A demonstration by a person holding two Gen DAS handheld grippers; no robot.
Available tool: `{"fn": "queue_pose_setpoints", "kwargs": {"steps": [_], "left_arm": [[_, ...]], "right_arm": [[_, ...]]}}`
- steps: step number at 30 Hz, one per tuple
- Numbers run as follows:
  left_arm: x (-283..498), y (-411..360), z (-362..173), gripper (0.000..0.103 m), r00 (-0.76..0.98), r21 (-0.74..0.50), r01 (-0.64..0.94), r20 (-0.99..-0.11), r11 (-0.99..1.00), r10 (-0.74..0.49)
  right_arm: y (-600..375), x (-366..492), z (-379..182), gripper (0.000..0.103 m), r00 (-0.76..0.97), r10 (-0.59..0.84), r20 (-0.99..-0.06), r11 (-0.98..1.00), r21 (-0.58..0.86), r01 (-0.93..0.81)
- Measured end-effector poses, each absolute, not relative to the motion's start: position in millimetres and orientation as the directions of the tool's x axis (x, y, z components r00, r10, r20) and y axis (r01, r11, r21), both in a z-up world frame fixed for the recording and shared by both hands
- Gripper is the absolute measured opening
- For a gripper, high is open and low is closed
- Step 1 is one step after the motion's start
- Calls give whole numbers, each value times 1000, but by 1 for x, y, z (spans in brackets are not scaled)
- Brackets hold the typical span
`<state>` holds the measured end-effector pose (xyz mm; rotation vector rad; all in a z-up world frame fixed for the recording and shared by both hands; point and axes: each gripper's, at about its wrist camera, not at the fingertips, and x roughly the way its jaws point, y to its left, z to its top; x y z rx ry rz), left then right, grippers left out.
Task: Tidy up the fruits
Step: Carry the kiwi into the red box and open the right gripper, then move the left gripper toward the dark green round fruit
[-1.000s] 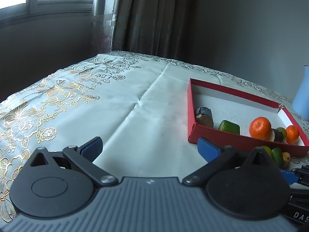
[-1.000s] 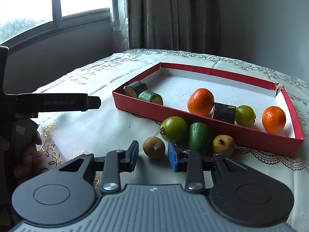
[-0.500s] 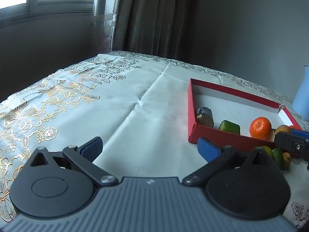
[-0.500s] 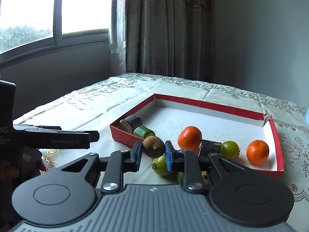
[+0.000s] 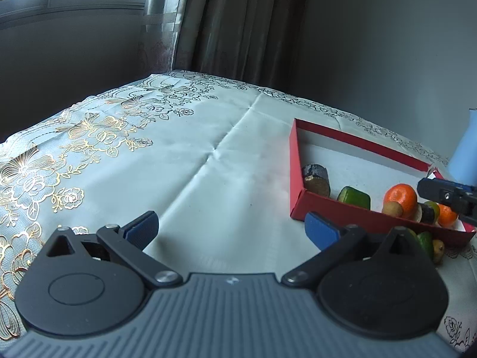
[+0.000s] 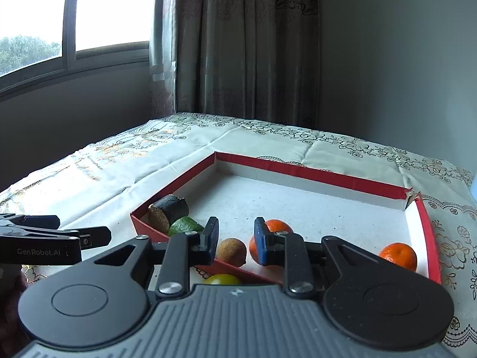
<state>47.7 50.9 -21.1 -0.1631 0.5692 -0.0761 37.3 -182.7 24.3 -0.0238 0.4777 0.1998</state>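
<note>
Right gripper [image 6: 235,243] is clamped on the kiwi [image 6: 231,252]: a small, round, matte brown fruit with a fuzzy-looking skin, pinched between the blue pads, held above the near wall of the tray [image 6: 313,176]. Pads look like flat rubbery plates on black linkage arms.

Left gripper [image 5: 231,232] is wide open, nothing between the fingers, only cloth [image 5: 190,176] under it, well left of the tray. The cloth is pale, smooth and creased, with shiny gold floral print toward the edge.

The tray is a shallow red cardboard rectangle with a white, slightly speckled floor; the far right corner is torn open.

Relative to the tray:
- Inside, near left corner: a dark cylinder [image 6: 168,210], rough black rind, grainy brown cut face, lying on its side.
- Touching it, a green wedge [image 6: 184,225], smooth skin.
- Inside, mid near wall: an orange [image 6: 275,226], glossy and pebbled, partly behind my right finger.
- Inside, right end: a second orange [image 6: 398,256].
- In the left view, a small dark cylinder [image 5: 427,213] sits between the two oranges.
- Outside the near wall, on the cloth: a smooth yellow-green round fruit [image 6: 222,279], mostly hidden by the gripper body.
</note>
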Motion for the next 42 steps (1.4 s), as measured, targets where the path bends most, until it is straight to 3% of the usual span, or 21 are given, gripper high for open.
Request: {"fn": "queue_pose_setpoints", "kwargs": {"steps": [6,9,13,22,23,24,26,38,40,42], "left_arm": [[45,47,-21,103,850,-152,36,-515,988,-110],[43,42,-20,103,853,-122,45,-513,991,-102],[39,30,-17,103,866,-66,58,-493,996,-82],[21,-35,0,103,876,31,212,-448,977,-176],[21,-42,0,103,875,40,224,-449,974,-182],[22,-51,0,103,875,54,229,-449,972,-181],[24,-63,-1,103,875,79,233,-453,969,-174],[34,-92,-16,103,852,122,262,-495,957,-170],[37,-96,-18,103,844,127,270,-508,954,-172],[37,-99,-20,103,842,134,280,-510,951,-176]], "right_arm": [[-241,-5,31,26,908,100,-408,995,52,-87],[-273,-16,17,32,894,14,-447,1000,29,-1],[-310,-23,-4,32,870,-53,-490,995,52,90],[-328,-26,-9,33,881,10,-474,984,160,75],[-330,-26,-10,36,881,17,-473,982,173,75],[-333,-26,-9,48,881,22,-472,979,190,78],[-336,-28,-9,63,887,22,-462,973,214,87],[-343,-30,-9,64,893,53,-447,963,260,73],[-342,-29,-10,71,890,52,-453,963,258,75],[-342,-29,-10,83,888,40,-458,964,250,85]]}}
